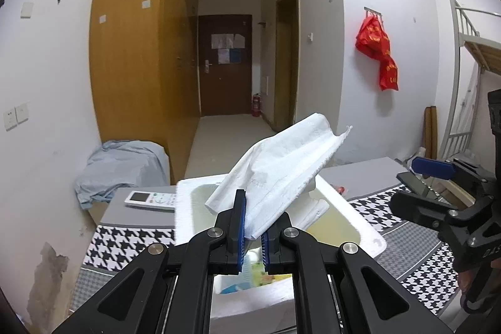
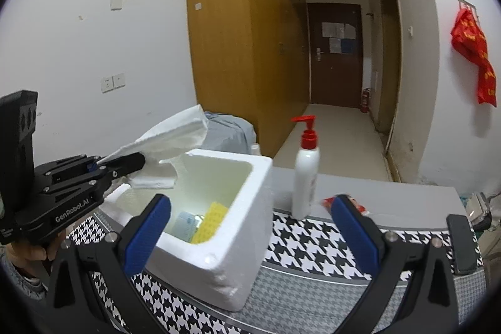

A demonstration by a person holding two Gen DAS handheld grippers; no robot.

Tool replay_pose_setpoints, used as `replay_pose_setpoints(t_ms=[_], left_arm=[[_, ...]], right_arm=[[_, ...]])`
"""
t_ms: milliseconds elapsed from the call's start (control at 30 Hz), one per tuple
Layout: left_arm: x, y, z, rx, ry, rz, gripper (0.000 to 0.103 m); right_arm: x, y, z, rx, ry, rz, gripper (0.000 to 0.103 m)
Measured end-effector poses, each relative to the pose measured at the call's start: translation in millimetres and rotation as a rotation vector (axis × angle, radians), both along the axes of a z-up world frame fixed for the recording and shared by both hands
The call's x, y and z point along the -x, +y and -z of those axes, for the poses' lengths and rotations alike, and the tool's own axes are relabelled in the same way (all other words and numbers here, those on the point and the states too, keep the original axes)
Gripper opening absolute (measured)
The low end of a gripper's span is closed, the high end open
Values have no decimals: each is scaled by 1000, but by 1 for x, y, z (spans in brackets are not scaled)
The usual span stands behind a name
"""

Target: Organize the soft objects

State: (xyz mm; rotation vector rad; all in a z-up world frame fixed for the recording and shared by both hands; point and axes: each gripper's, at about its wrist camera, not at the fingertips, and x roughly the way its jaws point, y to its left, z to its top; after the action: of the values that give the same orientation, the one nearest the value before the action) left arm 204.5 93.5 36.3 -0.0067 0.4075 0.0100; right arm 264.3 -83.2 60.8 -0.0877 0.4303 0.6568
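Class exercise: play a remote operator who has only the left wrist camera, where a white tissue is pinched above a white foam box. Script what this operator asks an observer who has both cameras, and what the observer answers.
Operator: Is the other gripper carrying anything?
Observer: No. The right gripper stands wide open and empty, its fingers either side of the near corner of the foam box.
Operator: Does anything stand beside the box that I cannot see?
Observer: Yes. In the right wrist view a white pump bottle with a red pump stands upright just right of the box.
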Motion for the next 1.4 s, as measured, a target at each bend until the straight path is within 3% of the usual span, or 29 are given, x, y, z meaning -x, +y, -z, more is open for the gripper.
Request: replay_pose_setpoints(t_ms=[400, 800, 833, 900, 967, 1133, 1167, 1400], left_arm=[[-15, -14, 2, -10, 14, 33, 9], [-31, -12, 7, -18, 45, -12, 10], [-32, -12, 7, -21, 47, -19, 15], [-34, -11, 8, -10, 54, -21, 36], [-31, -9, 7, -2, 36, -34, 70], [-23, -8, 3, 0, -11, -44, 98], [-21, -9, 2, -3, -22, -49, 102], [-17, -14, -1, -11, -33, -34, 102]], right_arm=[[3, -28, 3, -6, 2, 63, 103], [8, -37, 5, -10, -2, 79, 103], [8, -36, 6, -10, -2, 80, 103], [8, -37, 6, -9, -1, 83, 103], [8, -36, 6, -8, 1, 83, 103], [8, -37, 5, -9, -2, 84, 103], [8, -37, 5, -10, -2, 84, 103], [10, -38, 5, -13, -2, 83, 103]])
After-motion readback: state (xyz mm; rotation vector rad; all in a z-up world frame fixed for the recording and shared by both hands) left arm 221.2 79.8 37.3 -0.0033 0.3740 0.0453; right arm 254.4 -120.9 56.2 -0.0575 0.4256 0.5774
